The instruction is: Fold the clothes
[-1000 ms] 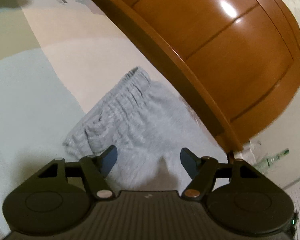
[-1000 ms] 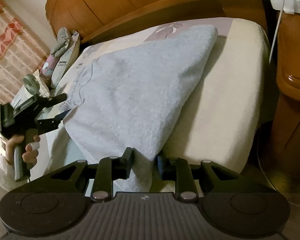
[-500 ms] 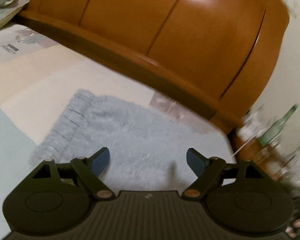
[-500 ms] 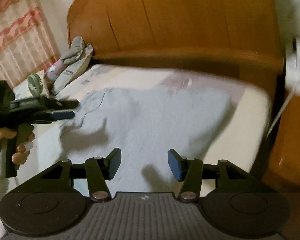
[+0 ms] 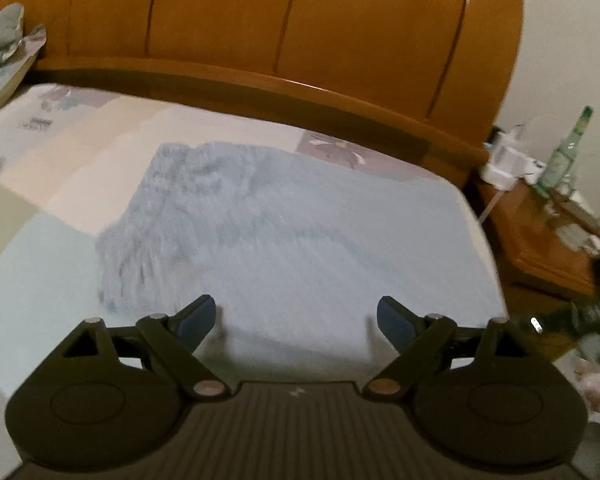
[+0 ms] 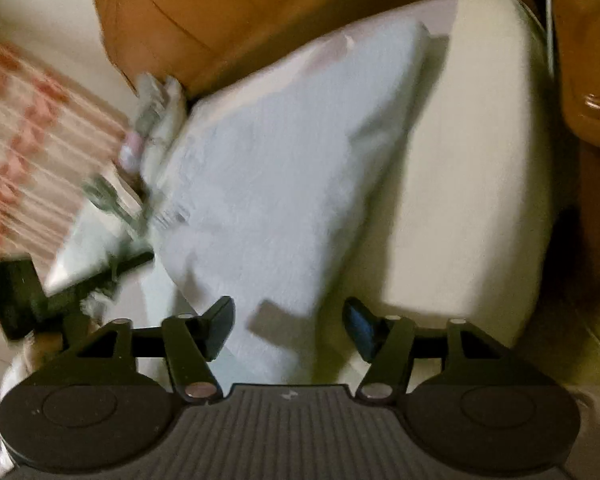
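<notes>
No writing can be read anywhere: a small dark print on the sheet (image 5: 36, 123) near the headboard (image 5: 284, 24) is too blurred to make out, and the purple flower motif (image 5: 340, 146) just below the headboard carries no words. The grey garment (image 5: 284, 236) lies flat on the bed, its gathered waistband end away from the headboard's right corner and its far edge close under the headboard rail. The left gripper (image 5: 296, 320) hovers over the garment's near edge, jaws opening and already wide, nothing between them and the pads clear of the cloth. The right gripper (image 6: 288, 324) points at the garment's near corner, jaws opening; the cloth's tip lies in the gap but the pads do not press on it. To the right of the headboard stands a wooden nightstand (image 5: 540, 240) with a green bottle (image 5: 560, 156) and white clutter. At the headboard's left end rests a pile of soft things (image 5: 4, 44). The right view is smeared by motion; it shows a striped curtain (image 6: 28, 140) beyond the bed.
</notes>
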### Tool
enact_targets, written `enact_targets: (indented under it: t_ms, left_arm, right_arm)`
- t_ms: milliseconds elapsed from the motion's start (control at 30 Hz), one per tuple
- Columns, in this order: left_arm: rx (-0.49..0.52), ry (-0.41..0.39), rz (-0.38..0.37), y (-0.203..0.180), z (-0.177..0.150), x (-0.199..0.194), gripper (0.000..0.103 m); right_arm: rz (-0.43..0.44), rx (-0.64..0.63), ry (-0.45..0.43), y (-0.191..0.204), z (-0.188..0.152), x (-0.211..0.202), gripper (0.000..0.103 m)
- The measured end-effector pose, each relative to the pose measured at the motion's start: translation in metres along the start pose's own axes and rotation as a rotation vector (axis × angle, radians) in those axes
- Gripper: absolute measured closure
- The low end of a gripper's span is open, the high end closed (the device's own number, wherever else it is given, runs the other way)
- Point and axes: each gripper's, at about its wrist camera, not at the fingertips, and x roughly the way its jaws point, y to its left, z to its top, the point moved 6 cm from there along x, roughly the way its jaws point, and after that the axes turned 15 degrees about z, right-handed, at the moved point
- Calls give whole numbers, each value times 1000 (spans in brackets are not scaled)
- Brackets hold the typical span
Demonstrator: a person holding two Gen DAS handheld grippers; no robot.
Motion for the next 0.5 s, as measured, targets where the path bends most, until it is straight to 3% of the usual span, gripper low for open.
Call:
enact_targets:
  t_ms: [233, 267, 300, 333, 367, 500]
  left_arm:
    - [-36, 12, 22, 1, -46, -38, 14]
    - [-52, 16, 23, 2, -51, -42, 14]
    - [-74, 20, 13, 5, -55, -45, 14]
    - [-97, 25, 1, 7, -59, -47, 14]
    - [-112, 33, 5, 10, -62, -48, 14]
    - [-147, 44, 46, 21, -63, -56, 14]
  right_arm:
    - [115, 32, -6, 4, -1, 31, 32]
    - [104, 33, -5, 5, -5, 30, 43]
    - [82, 35, -4, 4, -9, 29, 63]
    - [46, 41, -4, 1, -12, 29, 77]
    - [31, 56, -4, -2, -12, 30, 84]
    - [33, 94, -13, 17, 0, 29, 88]
